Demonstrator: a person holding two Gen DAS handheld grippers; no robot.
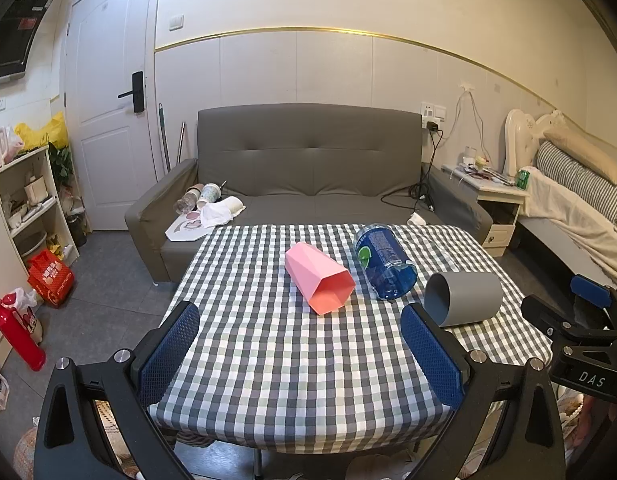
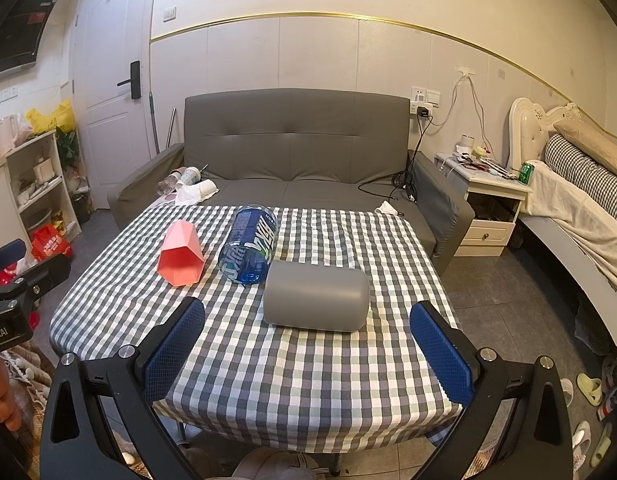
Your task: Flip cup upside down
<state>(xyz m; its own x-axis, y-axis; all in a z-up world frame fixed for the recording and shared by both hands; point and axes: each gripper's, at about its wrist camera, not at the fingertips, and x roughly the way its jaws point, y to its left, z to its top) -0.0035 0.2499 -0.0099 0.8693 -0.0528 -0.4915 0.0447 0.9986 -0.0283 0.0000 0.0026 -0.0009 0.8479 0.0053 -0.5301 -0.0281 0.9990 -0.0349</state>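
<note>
Nothing of the flip looks done yet: all three cups lie on their sides on the checked table. At the left, the left gripper hangs at the near edge, fingers spread wide and holding nothing. Beyond it the pink cup lies mouth toward the near side. Just right of it is the blue cup, then, apart from the blue one, the grey cup. The right gripper faces the grey cup's side, also spread and empty. By my reckoning, grasping, turning and setting a cup rim-down all remain.
</note>
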